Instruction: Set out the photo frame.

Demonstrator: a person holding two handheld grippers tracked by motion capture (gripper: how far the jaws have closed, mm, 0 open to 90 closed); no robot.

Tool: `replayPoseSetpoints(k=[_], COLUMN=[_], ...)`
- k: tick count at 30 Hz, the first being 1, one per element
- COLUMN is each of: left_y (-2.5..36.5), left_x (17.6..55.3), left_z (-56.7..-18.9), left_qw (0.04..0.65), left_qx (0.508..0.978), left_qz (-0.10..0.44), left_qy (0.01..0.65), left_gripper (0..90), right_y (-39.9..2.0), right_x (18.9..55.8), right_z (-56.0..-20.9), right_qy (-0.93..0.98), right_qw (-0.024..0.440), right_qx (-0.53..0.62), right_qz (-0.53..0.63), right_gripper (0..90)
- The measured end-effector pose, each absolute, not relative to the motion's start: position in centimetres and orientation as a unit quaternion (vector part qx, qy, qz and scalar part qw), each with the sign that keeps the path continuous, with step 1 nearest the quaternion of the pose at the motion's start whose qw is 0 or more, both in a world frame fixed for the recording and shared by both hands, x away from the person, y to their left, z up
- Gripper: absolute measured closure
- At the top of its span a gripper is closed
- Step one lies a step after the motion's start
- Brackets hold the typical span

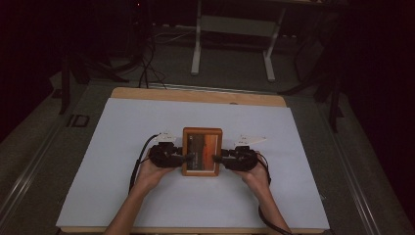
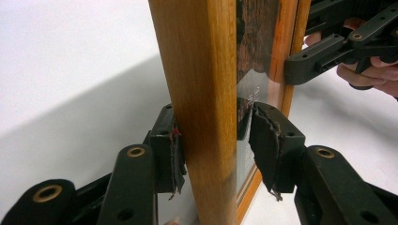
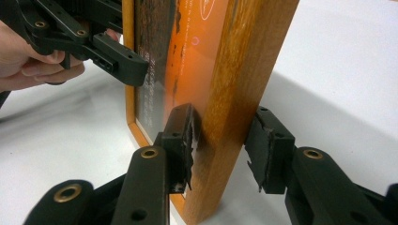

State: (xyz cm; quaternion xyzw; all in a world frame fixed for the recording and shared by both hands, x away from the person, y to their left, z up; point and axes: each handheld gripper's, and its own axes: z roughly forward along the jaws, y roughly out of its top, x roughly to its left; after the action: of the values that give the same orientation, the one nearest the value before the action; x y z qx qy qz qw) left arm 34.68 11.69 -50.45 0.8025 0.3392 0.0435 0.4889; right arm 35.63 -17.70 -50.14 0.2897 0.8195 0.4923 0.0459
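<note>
A wooden picture frame (image 1: 201,152) with a dark and orange print behind glass lies face up in the middle of the white sheet (image 1: 122,147). My left gripper (image 1: 188,157) holds its left side and my right gripper (image 1: 215,158) its right side. In the left gripper view the jaws (image 2: 216,140) straddle the frame's wooden edge (image 2: 202,70), one pad against the back and one at the glass. In the right gripper view the gripper (image 3: 220,140) clamps the other edge (image 3: 244,70) the same way. Whether the frame rests on the sheet I cannot tell.
The white sheet covers a wooden tabletop (image 1: 195,95), with bare sheet all around the frame. Beyond the far edge stand a white-legged desk frame (image 1: 196,49) and cables (image 1: 147,63) on the dark floor. Metal rails (image 1: 29,161) run beside the table.
</note>
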Motion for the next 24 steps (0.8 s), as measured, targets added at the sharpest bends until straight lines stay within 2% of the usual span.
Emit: replayPoseSetpoints(k=[11,13,16,24], left_y=[11.8,11.8,12.0,12.9], left_x=[34.8,34.8,34.7,33.8], left_z=[-50.5,-50.6,-50.8,-50.6], left_qw=[0.486,0.478,0.474,0.485], left_qx=[0.803,0.806,0.807,0.798], left_qz=[0.034,0.036,0.038,0.039], left_qy=[0.343,0.347,0.35,0.356], left_gripper=[55.3,52.7,48.8,47.2], right_y=[-17.7,-17.7,-17.7,-18.1], right_x=[35.4,35.4,35.2,34.8], right_z=[-50.0,-50.0,-50.0,-49.5], right_qy=[0.823,0.824,0.826,0.825], right_qw=[0.052,0.056,0.061,0.068], right_qx=[0.286,0.286,0.284,0.283], right_qz=[0.487,0.486,0.483,0.485], right_gripper=[63.5,63.1,60.1,53.8])
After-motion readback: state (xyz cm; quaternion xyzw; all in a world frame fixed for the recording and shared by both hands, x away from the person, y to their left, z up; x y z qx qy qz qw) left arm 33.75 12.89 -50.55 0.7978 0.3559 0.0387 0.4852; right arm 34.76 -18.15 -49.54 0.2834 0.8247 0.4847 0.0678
